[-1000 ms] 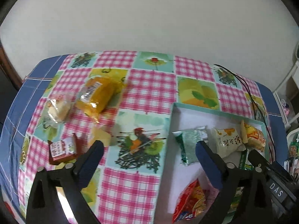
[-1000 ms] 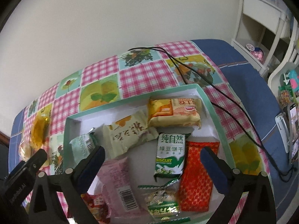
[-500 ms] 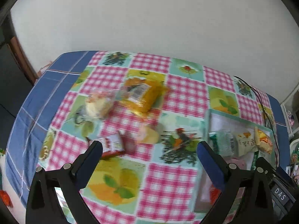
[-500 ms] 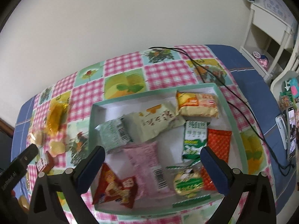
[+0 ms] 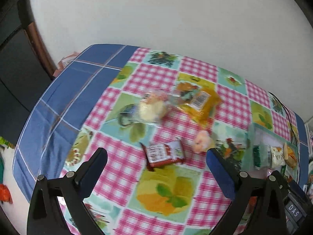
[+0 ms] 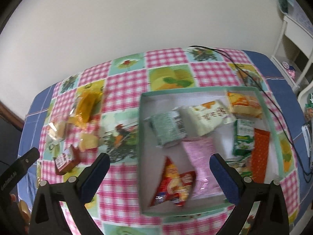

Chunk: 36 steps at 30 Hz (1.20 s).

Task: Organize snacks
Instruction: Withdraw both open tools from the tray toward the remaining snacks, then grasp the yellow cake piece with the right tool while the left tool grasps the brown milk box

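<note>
Both the left gripper (image 5: 156, 156) and the right gripper (image 6: 159, 160) are held with fingers spread, nothing pinched; four loose snacks lie on the checked desk (image 5: 176, 221), the small red flat packet (image 5: 164, 154) nearest; the crinkly wrapper may be pushed aside rather than caught, well apart from the teal-rimmed white tray (image 6: 141, 121).

Left wrist view: looks forward and down between the fingers of the left hand-held gripper (image 5: 156, 156), from above the near edge of the tabletop (image 5: 64, 98), toward the wall. Right wrist view: same heading from the right hand-held gripper (image 6: 159, 161), above the box (image 6: 141, 125). Both views share the red packet (image 5: 164, 154) (image 6: 65, 159), the orange packet (image 5: 201, 102) (image 6: 86, 109) and the box (image 5: 252, 129).
</note>
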Available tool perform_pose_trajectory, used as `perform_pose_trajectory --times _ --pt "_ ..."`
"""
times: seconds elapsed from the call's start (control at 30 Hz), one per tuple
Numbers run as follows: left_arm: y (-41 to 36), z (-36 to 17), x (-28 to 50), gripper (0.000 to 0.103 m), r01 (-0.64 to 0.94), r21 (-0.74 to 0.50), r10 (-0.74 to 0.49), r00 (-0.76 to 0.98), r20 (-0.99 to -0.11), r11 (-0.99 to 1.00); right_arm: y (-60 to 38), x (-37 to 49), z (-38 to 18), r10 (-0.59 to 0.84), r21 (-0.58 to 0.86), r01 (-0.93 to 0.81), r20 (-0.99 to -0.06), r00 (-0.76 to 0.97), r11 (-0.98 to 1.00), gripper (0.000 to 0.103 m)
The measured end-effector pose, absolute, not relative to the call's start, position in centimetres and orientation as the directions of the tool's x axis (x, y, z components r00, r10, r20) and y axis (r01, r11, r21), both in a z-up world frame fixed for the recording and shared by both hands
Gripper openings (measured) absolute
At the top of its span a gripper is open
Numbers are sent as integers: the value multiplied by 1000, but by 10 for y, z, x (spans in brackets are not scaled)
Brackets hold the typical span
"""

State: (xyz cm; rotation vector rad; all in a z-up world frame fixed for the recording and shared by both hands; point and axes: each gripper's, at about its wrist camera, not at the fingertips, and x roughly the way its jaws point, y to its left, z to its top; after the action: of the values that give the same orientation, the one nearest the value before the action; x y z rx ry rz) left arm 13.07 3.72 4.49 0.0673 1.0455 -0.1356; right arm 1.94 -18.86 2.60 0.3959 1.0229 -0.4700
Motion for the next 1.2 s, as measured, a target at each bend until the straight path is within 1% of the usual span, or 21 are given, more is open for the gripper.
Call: perform_pose_trajectory --times 0.47,0.67,0.87,0.93,1.0,1.07,1.13,1.2 --pt "99 25 156 101 26 -24 -33 455 -890 999 -111 61 18 -100 113 390 -867 488 914 103" --pt "95 4 165 101 16 -53 -54 415 -908 998 -103 75 0 -35 173 367 -867 497 914 103" --pt "82 -17 174 101 18 -67 -69 375 -924 998 -112 86 -21 -18 204 387 -866 499 899 102" --pt "78 -20 177 101 18 -74 -75 371 -926 997 -113 91 -24 -16 209 384 -862 507 899 97" --pt "74 -22 181 101 11 -76 -75 370 -926 997 -114 96 -27 -14 214 380 -856 516 900 85" --pt "72 -24 184 101 1 -89 -83 373 -924 996 -118 101 -31 -10 227 381 -849 528 896 80" --pt "73 -25 187 101 -11 -108 -96 374 -923 994 -121 106 -36 1 244 382 -844 536 891 78" --pt "74 -27 190 101 -30 -119 -100 373 -922 992 -121 110 -40 17 257 373 -842 540 892 71"
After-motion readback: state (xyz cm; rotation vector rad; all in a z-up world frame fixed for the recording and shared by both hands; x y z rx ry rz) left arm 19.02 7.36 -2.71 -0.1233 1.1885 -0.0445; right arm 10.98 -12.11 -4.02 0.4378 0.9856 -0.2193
